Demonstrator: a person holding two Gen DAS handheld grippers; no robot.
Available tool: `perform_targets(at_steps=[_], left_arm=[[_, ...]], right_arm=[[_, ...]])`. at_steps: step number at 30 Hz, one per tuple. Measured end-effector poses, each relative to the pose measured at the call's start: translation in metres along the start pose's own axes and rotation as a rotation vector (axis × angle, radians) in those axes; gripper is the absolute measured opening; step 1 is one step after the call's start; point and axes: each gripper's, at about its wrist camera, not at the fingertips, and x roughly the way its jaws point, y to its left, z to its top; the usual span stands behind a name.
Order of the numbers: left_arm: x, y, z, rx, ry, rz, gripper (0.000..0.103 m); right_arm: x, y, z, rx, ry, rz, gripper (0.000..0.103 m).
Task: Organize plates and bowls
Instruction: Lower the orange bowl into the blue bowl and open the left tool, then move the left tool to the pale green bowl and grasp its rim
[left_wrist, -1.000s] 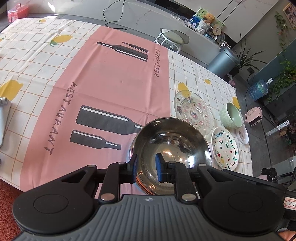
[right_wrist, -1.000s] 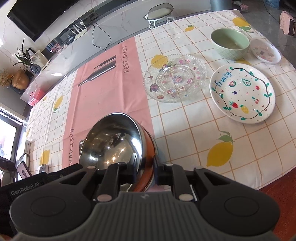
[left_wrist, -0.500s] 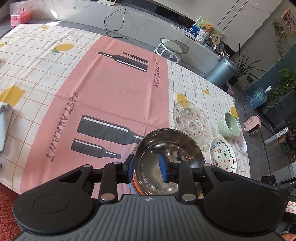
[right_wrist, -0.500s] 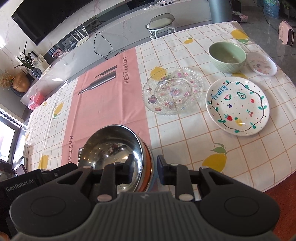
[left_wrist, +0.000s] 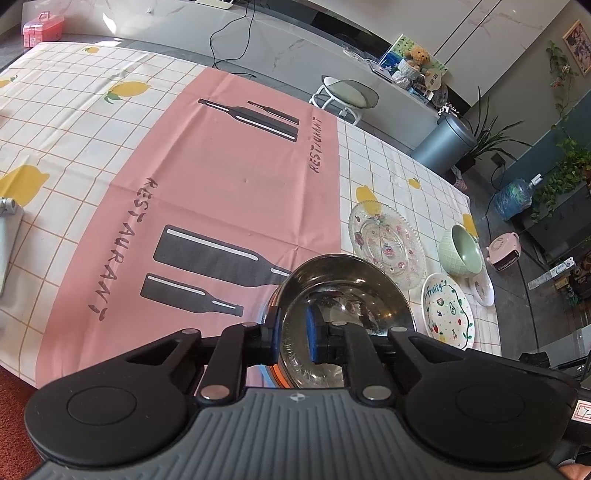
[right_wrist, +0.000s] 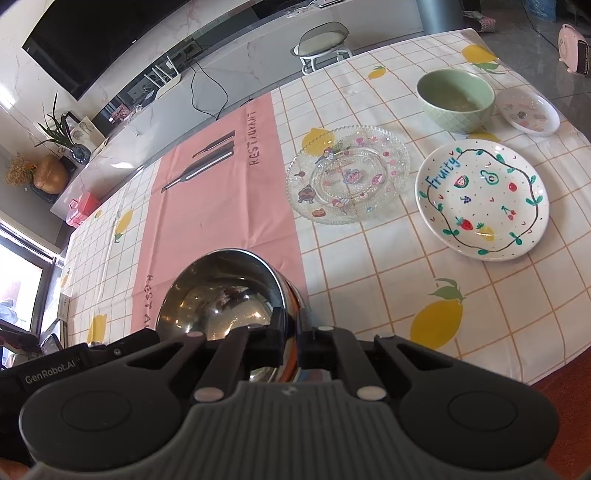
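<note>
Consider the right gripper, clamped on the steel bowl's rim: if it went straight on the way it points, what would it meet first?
Apart from the steel bowl that the right gripper already holds, probably bare tablecloth; farther along, perhaps the glass plate. Depth is unclear.

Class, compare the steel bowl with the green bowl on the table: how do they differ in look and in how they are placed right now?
The steel bowl is shiny and mirror-like; the green bowl is matte with a textured outside. The steel bowl is clamped at its rim by the left claw and the right claw; the green bowl sits untouched beside a small plate. Both are round, open side up.
</note>
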Motion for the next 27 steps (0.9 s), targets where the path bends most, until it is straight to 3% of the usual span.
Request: perform_targets(at_steps=[4,6,9,14,22,27], left_arm=[[-0.010,-0.008,0.002,0.022,-0.055,0.018,0.022],[-0.013,-0.013,0.005,0.020,-0.075,-0.003,0.032],[-0.014,-0.025,0.008,0.035,-0.083,-0.033,0.032],[-0.009,-0.056,0.012,0.089,-0.075,-0.078,0.036],[0.011,-0.114,0.018,0.164,-0.030,-0.154,0.036],[0.029,-0.145,0.023,0.186,0.002,-0.171,0.036]], right_arm=[[-0.007,0.000,0.002,-0.005,-0.020,0.011,0.008],[-0.014,-0.001,0.006,-0.009,-0.043,0.017,0.008],[-0.024,-0.007,0.013,-0.002,-0.070,0.018,0.008],[-0.040,-0.027,0.025,0.036,-0.120,-0.003,0.011],[-0.058,-0.065,0.042,0.081,-0.173,-0.046,0.027],[-0.064,-0.091,0.051,0.110,-0.197,-0.068,0.030]])
